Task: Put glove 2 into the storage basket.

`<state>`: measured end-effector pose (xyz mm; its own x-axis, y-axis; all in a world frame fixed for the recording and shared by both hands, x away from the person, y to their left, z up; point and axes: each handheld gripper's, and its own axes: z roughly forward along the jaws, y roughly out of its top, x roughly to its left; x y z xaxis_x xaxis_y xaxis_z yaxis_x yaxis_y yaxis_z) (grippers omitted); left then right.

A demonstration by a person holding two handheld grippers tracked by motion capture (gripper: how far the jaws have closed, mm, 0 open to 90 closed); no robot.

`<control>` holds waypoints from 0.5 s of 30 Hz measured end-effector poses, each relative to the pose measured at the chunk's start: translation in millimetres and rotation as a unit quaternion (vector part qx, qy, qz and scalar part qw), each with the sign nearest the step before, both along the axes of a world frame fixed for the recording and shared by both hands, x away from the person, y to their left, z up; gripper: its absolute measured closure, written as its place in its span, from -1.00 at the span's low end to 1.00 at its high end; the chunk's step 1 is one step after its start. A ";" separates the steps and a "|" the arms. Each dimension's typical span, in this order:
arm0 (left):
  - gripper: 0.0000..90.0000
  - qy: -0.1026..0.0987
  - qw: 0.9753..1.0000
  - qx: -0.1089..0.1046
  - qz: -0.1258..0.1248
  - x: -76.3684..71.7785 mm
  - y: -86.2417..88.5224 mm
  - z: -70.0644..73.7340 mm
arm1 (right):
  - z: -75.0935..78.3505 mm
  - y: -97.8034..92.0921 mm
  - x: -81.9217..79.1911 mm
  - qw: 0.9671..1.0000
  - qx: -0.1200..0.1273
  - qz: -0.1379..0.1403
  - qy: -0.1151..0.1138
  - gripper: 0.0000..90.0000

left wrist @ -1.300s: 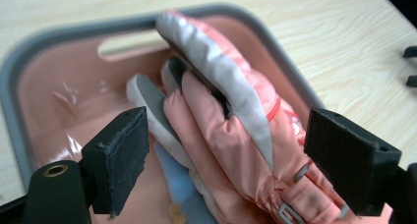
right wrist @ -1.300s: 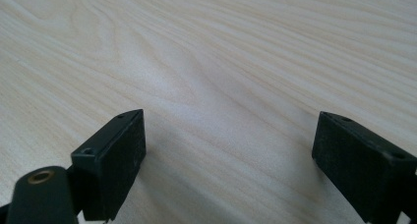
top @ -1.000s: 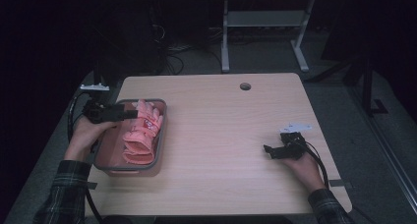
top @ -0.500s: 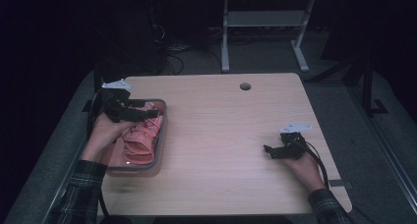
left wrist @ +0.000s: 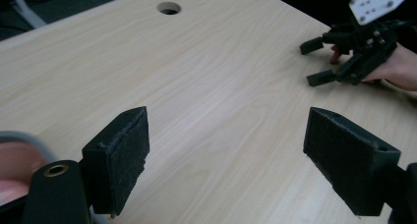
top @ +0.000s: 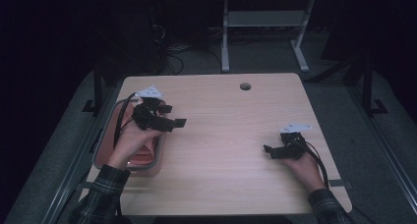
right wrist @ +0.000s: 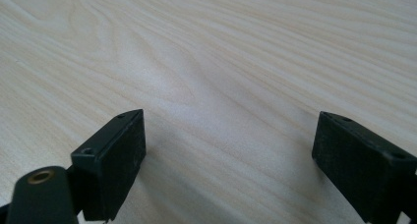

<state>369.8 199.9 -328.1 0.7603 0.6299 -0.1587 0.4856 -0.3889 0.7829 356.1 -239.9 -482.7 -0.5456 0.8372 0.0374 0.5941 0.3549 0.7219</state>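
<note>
A grey tray (top: pixel 102 153) sits at the table's left edge with pink, soft-looking stuff (top: pixel 143 157) in it, partly hidden by the person's left hand. My left gripper (top: pixel 173 115) hovers over the tray's right rim and points toward the table's middle. It is open with nothing between its jaws (left wrist: pixel 236 160). The tray's rim (left wrist: pixel 24 137) and a bit of the pink stuff (left wrist: pixel 12 162) appear at the lower left of the left gripper view. My right gripper (top: pixel 269 152) rests low at the table's right side, open and empty (right wrist: pixel 231 160); it also appears farther off (left wrist: pixel 315 62).
The light wooden table (top: pixel 221 135) has a round cable hole (top: pixel 245 86) near its far edge. Bare wood lies between the two grippers. A metal stand (top: pixel 265 22) and cables are on the dark floor beyond the table.
My left gripper has swung from over the pink stuff in the tray to the tray's right rim, now empty. The pink stuff lies lower in the tray. The right gripper has not moved.
</note>
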 end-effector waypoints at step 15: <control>-0.62 -0.013 0.999 0.019 -0.039 -17.4 -56.0 -33.4 | 0.1 0.0 0.0 1.000 0.000 0.000 0.000 -0.73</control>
<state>352.4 144.0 -361.5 0.8108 0.5738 -0.1155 0.4327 -0.4547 0.7785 356.0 -239.9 -482.7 -0.5451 0.8375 0.0378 0.5948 0.3546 0.7214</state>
